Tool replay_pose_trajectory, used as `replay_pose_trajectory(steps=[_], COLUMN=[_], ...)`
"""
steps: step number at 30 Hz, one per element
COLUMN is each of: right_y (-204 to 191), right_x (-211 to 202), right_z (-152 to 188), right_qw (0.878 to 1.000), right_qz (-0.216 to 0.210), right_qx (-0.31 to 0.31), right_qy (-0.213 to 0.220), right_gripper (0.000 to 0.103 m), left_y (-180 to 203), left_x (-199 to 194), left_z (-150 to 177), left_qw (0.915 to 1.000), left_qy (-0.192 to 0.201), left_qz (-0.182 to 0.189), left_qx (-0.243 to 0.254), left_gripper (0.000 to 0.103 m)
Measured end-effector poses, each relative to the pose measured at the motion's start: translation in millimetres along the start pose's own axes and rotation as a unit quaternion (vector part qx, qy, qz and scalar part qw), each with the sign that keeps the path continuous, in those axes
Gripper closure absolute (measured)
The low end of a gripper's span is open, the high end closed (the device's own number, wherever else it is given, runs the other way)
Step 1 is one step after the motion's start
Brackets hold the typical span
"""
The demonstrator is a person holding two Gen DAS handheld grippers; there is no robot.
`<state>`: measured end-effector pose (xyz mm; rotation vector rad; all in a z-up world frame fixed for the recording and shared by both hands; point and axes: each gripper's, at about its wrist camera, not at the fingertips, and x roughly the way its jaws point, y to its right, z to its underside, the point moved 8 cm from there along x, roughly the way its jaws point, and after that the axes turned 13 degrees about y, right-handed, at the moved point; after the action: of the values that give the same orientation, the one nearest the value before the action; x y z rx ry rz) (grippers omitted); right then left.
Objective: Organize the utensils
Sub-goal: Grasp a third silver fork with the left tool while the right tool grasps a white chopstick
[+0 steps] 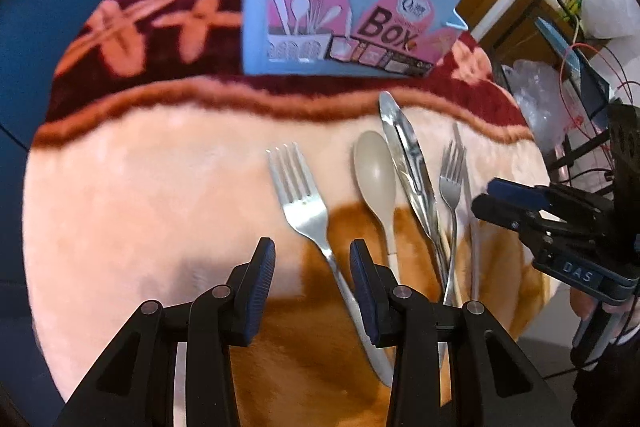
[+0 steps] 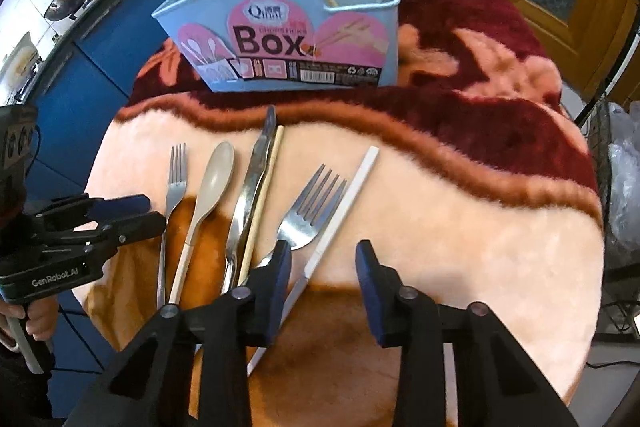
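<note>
1. Spread over the round worktop (image 2: 500, 227) is a plush blanket in pink, orange and dark red; blue cabinets and a wooden door are seen behind.
2. At the far side a blue utensil box (image 2: 288, 39) stands upright, and some forks and chopsticks are already kept in it.
3. On the blanket are laid, near each other, a small fork (image 2: 176, 183), a beige spoon (image 2: 214, 179), steel tongs (image 2: 252, 183), a wooden chopstick (image 2: 264, 195), a large fork (image 2: 308, 211) and a white chopstick (image 2: 344, 203).
4. The left gripper (image 1: 312, 267) is held with fingers spread and empty above the handle of a fork (image 1: 304, 203).
5. The right gripper (image 2: 324, 267) is likewise spread and empty, over the handles of the large fork and the white chopstick.
6. The metal pieces are judged stiff, smooth and slippery; the chopsticks light and thin. Each should be pinched across the handle, where the soft pile may allow the fingers to go under.
</note>
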<state>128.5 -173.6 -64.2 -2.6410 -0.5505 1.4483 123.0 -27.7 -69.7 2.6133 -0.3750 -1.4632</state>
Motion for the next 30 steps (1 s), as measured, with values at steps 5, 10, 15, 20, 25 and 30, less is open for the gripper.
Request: replay_pose_trajectory(steps=[5, 10, 15, 20, 25, 30], right_y=[5.5, 6.0, 3.7, 6.9, 11.3, 15.3], right_x=[5.4, 8.9, 15.1, 16.0, 11.5, 0.7], right_z=[-2.0, -4.4, -7.4, -8.8, -6.7, -4.3], right_qw=[1.000, 1.000, 1.000, 1.000, 1.000, 0.999], right_qz=[0.004, 0.002, -0.006, -0.013, -0.015, -0.026], right_qx=[0.005, 0.004, 0.004, 0.017, 0.023, 0.041], right_qy=[-0.009, -0.013, -0.016, -0.015, 0.000, 0.022], right_gripper=[0.073, 0.074, 0.074, 0.079, 0.086, 0.095], left_y=[5.8, 8.9, 10.7, 13.5, 13.4, 5.2], left_x=[9.9, 16.0, 22.2, 27.4, 27.1, 19.9], left_z=[1.9, 4.4, 1.1, -2.9, -3.4, -0.3], left_qw=[0.9993, 0.9988, 0.9980, 0.9975, 0.9984, 0.9993], left_qy=[-0.029, -0.046, -0.062, -0.070, -0.056, -0.018], left_qz=[0.019, 0.014, 0.011, 0.007, 0.005, 0.028], left_qx=[-0.014, -0.011, -0.010, -0.006, -0.003, -0.019], left_gripper=[0.090, 0.090, 0.088, 0.088, 0.092, 0.096])
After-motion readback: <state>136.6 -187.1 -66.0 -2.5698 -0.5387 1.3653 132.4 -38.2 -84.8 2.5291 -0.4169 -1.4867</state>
